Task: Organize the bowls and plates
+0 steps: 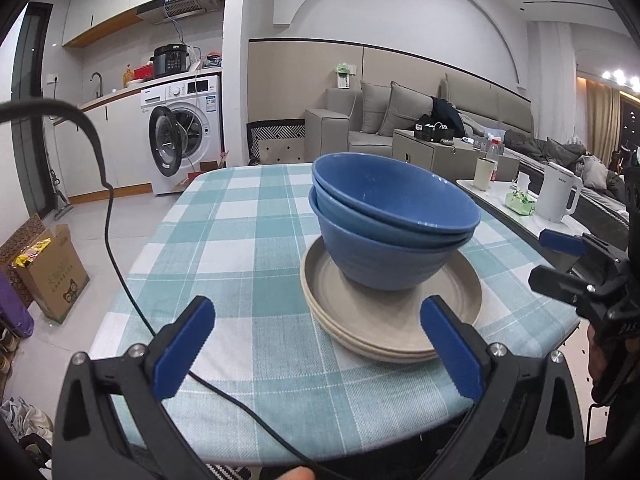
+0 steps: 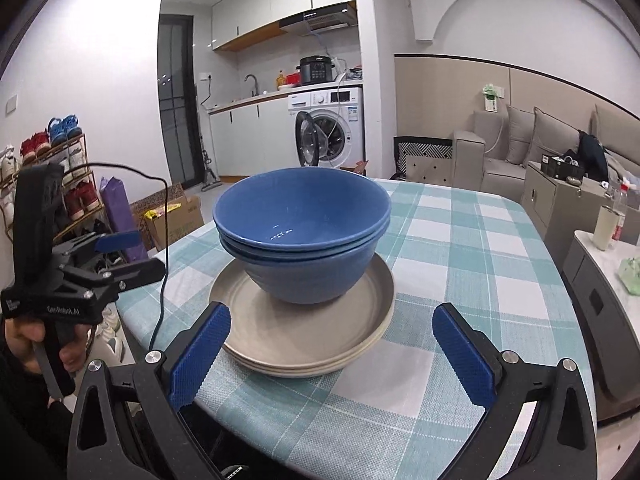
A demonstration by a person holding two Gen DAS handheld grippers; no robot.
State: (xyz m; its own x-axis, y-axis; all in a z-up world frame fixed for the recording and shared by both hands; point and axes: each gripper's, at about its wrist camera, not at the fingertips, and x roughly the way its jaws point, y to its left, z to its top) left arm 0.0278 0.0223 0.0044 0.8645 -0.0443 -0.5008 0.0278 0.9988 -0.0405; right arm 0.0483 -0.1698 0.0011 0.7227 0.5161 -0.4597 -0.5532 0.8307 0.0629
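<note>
While both grippers [image 1: 318, 350] [image 2: 332, 354] hang open-fingered, the seemingly finished bowls [image 2: 302, 236] on plates [image 2: 304, 336] need only a clear retreat.

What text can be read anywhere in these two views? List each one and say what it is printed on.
"GenRobot.AI": on the black body of the left gripper, seen from the right wrist view.
Washing machine: brand mark and blue sticker too small to read.
Cardboard box: faint print too blurred to read.
White kettle: small dark mark, unreadable.
Right gripper: letters on its body, too dark to read.
</note>
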